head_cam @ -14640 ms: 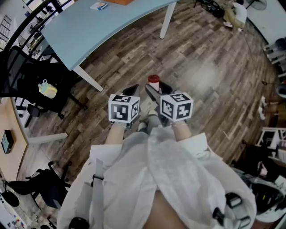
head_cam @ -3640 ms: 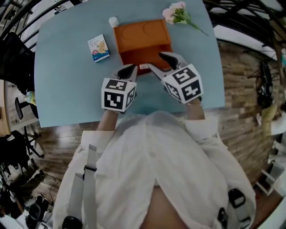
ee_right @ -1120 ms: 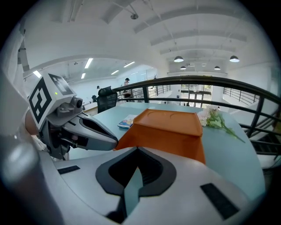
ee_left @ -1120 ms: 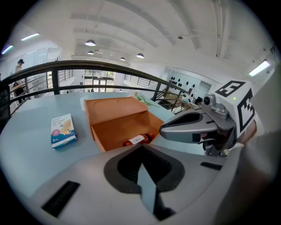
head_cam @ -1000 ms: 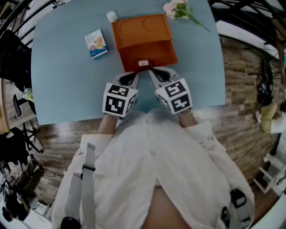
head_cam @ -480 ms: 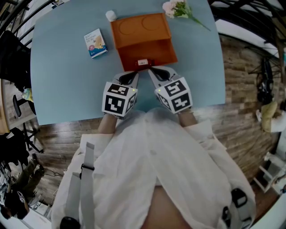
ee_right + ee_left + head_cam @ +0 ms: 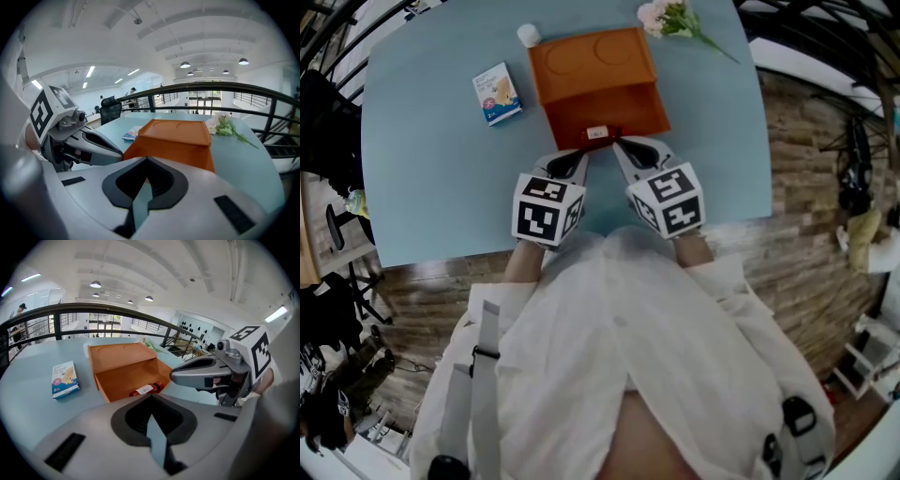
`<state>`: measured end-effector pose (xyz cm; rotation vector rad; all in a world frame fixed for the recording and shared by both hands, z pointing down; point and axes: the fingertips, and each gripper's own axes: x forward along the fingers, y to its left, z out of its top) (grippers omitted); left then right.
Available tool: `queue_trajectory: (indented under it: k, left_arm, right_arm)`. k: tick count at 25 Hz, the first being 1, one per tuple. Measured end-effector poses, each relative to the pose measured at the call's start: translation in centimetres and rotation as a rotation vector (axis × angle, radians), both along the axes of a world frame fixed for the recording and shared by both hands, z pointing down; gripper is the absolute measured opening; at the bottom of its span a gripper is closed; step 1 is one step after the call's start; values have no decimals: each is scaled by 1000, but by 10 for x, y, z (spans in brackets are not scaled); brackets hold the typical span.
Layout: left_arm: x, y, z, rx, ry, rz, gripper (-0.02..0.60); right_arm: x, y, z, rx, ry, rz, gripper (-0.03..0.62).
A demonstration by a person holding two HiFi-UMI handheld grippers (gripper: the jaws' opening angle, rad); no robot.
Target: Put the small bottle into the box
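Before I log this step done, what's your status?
Left gripper and right gripper shut, empty. Small bottle lying inside orange box, near edge. Lid open.

The two hand-held grippers sit side by side at the centre of the head view. Both slope forward and down, and their tips lean in towards each other. The left hand-held gripper [image 7: 579, 157] has its jaws pressed together with nothing between them. The right hand-held gripper [image 7: 623, 147] is the same, its jaws together and empty. Each marker cube [image 7: 547, 208] faces up at the camera. Behind them the wrists [image 7: 525, 261] run back into white sleeves [image 7: 712, 281] at lower centre.
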<state>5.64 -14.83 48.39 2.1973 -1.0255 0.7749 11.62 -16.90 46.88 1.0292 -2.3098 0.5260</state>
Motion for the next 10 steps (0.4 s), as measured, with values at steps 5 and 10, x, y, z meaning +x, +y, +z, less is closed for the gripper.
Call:
queue_trajectory:
  k: [5, 10]
  left_arm:
    - [-1, -2, 1, -1, 3, -2, 3]
    - [-4, -4, 1, -1, 4, -7, 3]
  right_arm:
    - [3, -1, 1, -3, -3, 19, 3]
    - [3, -2, 0, -6, -15, 26, 3]
